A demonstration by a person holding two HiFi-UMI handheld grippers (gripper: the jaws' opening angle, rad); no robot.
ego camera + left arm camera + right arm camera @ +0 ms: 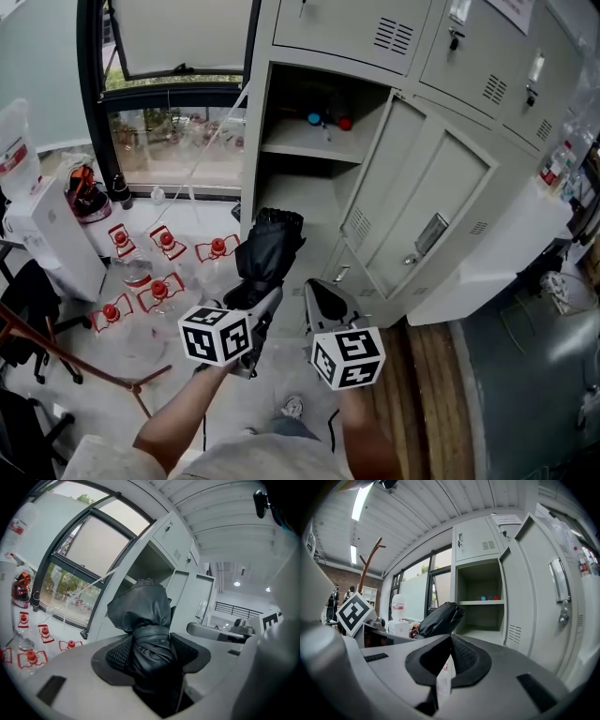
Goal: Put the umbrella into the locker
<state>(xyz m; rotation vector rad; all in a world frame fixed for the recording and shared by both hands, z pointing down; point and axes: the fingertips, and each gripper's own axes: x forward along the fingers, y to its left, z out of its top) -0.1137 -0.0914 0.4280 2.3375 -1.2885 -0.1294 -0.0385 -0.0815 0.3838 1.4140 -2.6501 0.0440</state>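
Observation:
A folded black umbrella (270,246) sticks out ahead of my left gripper (255,292), which is shut on its lower part. In the left gripper view the pads press on both sides of the strapped umbrella (143,620), whose top hides part of the locker opening. The grey locker (309,202) stands just ahead with its door (422,206) swung open to the right; the umbrella's tip is near the lower compartment's front edge. My right gripper (323,292) is beside the left one, shut and holding nothing. In the right gripper view the umbrella (439,619) lies to the left of the open locker (480,616).
Small blue and red items (328,120) lie on the locker's upper shelf. Several red-capped water bottles (159,281) stand on the floor at left, below a window. A white box (56,234), a black chair (28,300) and a wooden stand (84,361) are further left.

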